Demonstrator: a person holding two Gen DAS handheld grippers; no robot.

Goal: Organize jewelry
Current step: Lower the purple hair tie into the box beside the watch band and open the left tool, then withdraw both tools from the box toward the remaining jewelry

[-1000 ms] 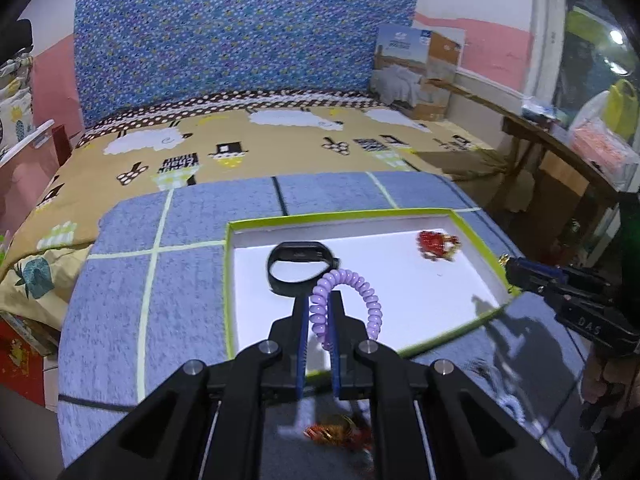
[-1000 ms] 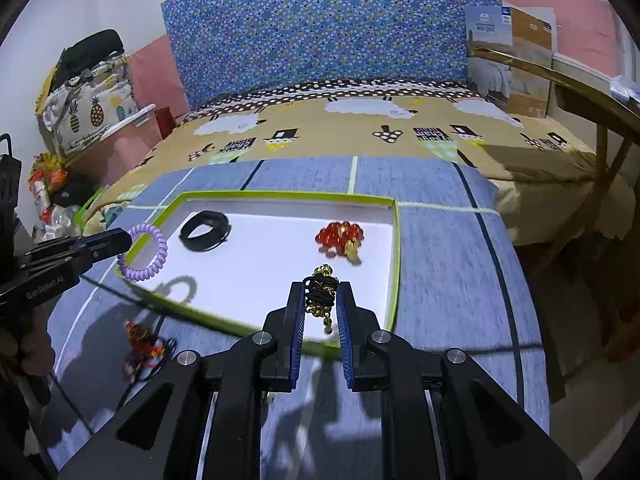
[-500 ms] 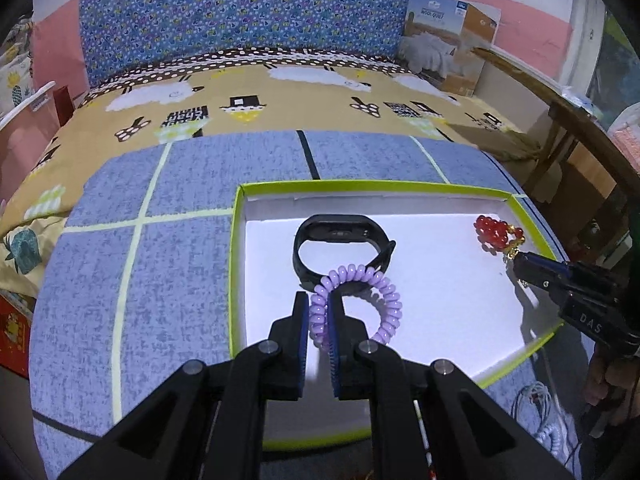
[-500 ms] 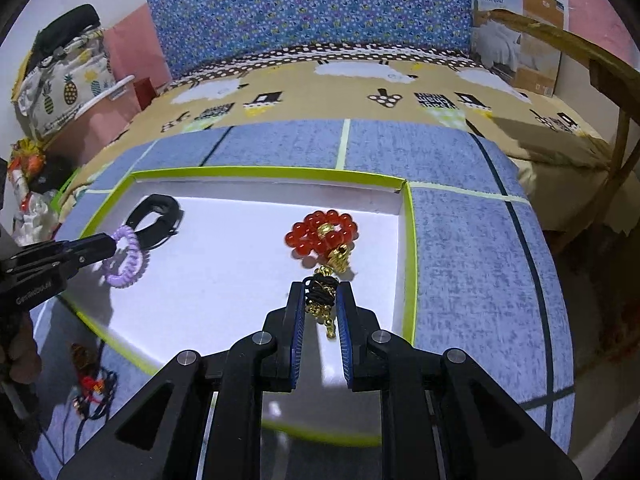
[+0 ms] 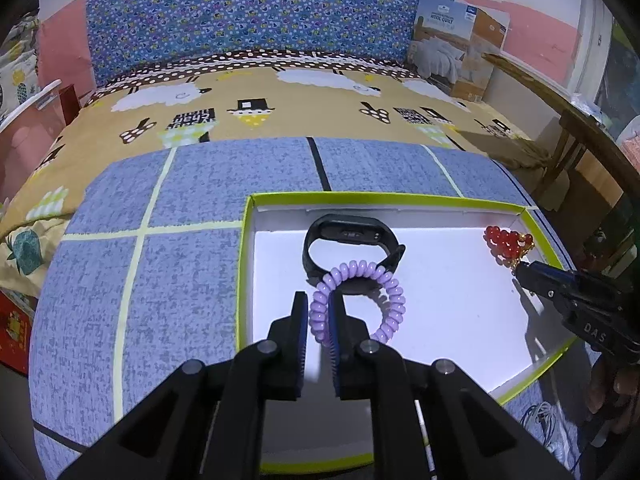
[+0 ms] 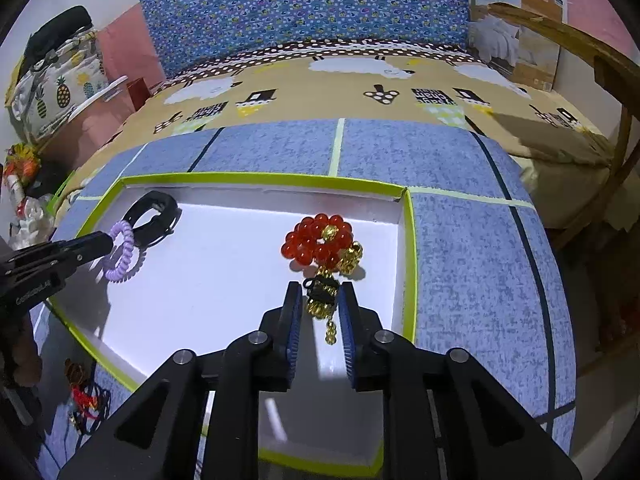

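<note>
A green-rimmed white tray (image 5: 244, 280) (image 6: 408, 260) lies on the blue table. My left gripper (image 5: 319, 300) (image 6: 106, 242) is low over the tray's left part, its jaws opening. A purple coil band (image 5: 384, 300) (image 6: 120, 256) is still between the pads and leans on a black wristband (image 5: 352, 232) (image 6: 156, 212). My right gripper (image 6: 320, 292) (image 5: 520, 270) is over the tray's right part, jaws opening. A gold and black bead piece (image 6: 322, 300) lies on the tray floor between the fingers with small gaps either side. It rests just in front of a red bead bracelet (image 6: 316, 240) (image 5: 506, 240).
A red-cord trinket (image 6: 82, 396) and a white cable (image 5: 548, 420) lie on the table in front of the tray. A patterned bed (image 5: 280, 112) stands behind the table. A wooden chair (image 6: 600, 60) is to the right, a cardboard box (image 5: 460, 48) at the back.
Both grippers came forward and down from the tray's front edge to just above its floor. The right jaws spread off the gold and black piece; the left jaws widened a little.
</note>
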